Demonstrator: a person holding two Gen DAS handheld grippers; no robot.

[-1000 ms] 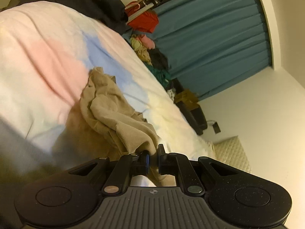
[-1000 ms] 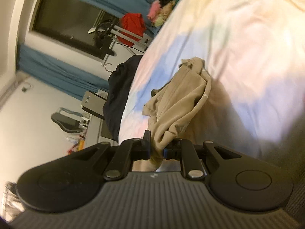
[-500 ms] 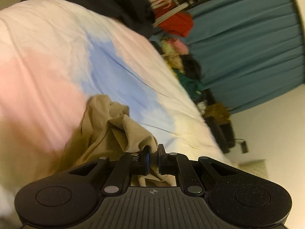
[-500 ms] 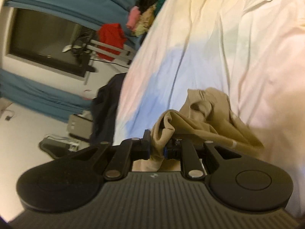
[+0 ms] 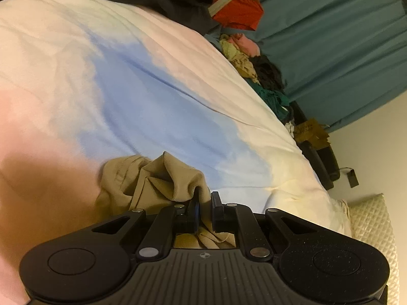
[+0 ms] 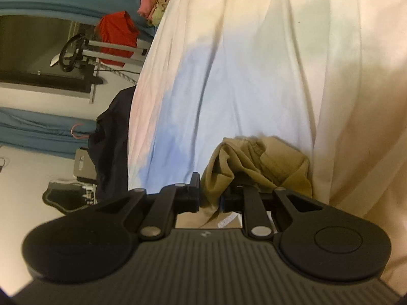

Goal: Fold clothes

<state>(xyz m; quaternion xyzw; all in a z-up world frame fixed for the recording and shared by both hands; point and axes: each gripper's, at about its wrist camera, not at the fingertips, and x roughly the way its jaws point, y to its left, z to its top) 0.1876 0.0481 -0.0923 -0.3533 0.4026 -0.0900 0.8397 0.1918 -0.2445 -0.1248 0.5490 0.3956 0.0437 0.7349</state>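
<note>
The left gripper (image 5: 204,204) has its two black fingers pressed close together, and they pinch a fold of one tan garment (image 5: 162,183). The right gripper (image 6: 210,193) does the same: its two fingers squeeze another bunch of the same tan garment (image 6: 257,167). So there are two grippers and one piece of clothing between them.

In the left wrist view, the tan cloth sits crumpled just ahead of the fingers and a little to their left, and some of it hangs down behind the fingers toward the gripper body. In the right wrist view, the cloth bulges up ahead of the fingers and off to their right. A small white tag (image 6: 227,219) shows just behind the fingers, under the cloth.

Both grippers point across one big bed cover (image 5: 157,96) that has pink, blue, cream and white patches. The cover has long soft wrinkles in it. The tan garment touches the cover right in front of each gripper.

Far ahead of the left gripper and to its right, a teal curtain (image 5: 338,48) hangs. Near it is one messy pile of clothes (image 5: 254,66) and one red cloth (image 5: 239,12). A dark garment (image 6: 112,147) lies at the bed's edge, to the left of the right gripper. No hands or arms show in either view.
</note>
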